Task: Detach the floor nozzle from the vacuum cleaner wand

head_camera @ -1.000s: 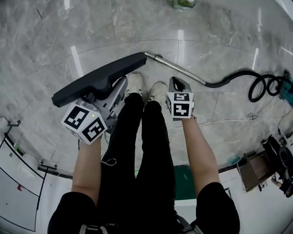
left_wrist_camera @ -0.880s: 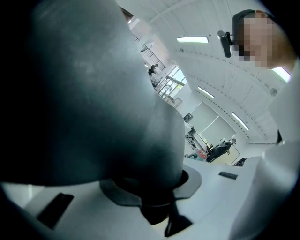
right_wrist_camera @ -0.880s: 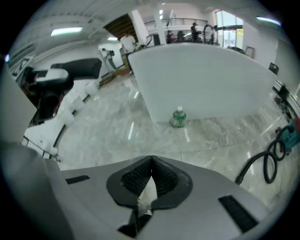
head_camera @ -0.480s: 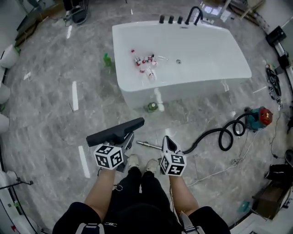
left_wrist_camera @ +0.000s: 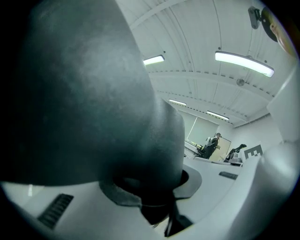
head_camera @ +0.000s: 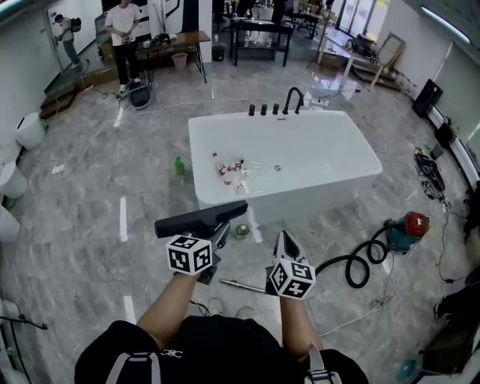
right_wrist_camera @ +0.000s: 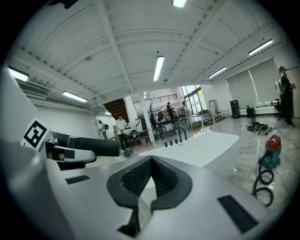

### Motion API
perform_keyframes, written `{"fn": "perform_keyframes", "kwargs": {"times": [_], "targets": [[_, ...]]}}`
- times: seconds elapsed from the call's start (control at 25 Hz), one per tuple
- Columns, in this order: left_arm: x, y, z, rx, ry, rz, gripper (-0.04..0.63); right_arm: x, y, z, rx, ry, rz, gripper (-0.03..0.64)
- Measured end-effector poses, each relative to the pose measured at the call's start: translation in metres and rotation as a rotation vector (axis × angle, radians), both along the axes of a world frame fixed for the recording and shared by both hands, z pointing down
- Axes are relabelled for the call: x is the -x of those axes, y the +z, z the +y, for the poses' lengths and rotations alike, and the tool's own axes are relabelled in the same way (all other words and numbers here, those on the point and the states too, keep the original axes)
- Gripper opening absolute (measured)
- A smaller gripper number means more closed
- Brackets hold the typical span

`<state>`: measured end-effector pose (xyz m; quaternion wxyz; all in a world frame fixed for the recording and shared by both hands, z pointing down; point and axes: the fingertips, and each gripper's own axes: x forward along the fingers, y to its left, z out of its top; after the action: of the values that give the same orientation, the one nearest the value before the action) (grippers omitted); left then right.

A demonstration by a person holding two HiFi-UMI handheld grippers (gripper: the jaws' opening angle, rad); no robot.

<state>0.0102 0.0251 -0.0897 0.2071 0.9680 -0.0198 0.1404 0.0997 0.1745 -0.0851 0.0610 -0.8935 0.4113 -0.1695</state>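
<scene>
The black floor nozzle (head_camera: 201, 218) hangs above the floor, apart from the wand, with my left gripper (head_camera: 213, 238) shut on its neck. In the left gripper view the dark nozzle (left_wrist_camera: 93, 93) fills most of the frame and hides the left gripper (left_wrist_camera: 154, 192) tips. The metal wand (head_camera: 241, 285) lies on the floor near my feet, joined to a black hose (head_camera: 360, 262). My right gripper (head_camera: 283, 240) is raised beside it, shut and empty. In the right gripper view the right gripper (right_wrist_camera: 150, 164) pads meet, and the nozzle (right_wrist_camera: 86, 146) shows at the left.
A white bathtub (head_camera: 330, 187) with small bottles in it stands ahead. The vacuum cleaner body (head_camera: 406, 228) sits at the right on the grey stone floor. A green bottle (head_camera: 179, 166) stands left of the tub. A person (head_camera: 122, 22) and tables are far back.
Both grippers have risen from near the floor to about waist height. The nozzle came up in the left gripper, away from the wand. The head view swung up from the floor to the room.
</scene>
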Motion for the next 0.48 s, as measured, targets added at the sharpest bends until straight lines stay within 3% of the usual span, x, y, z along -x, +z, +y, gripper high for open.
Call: {"fn": "perform_keyframes", "kwargs": {"times": [0.16,0.48], "targets": [[-0.007,-0.034,0.017,-0.075,0.019,0.050,0.121,0.007,-0.025,0.011,-0.049,-0.020,0.023,0.012],[-0.014,-0.044,0.027,-0.089,0.032,0.071,0.121,0.008,-0.055,0.004,-0.087,-0.070,0.076,0.012]]}}
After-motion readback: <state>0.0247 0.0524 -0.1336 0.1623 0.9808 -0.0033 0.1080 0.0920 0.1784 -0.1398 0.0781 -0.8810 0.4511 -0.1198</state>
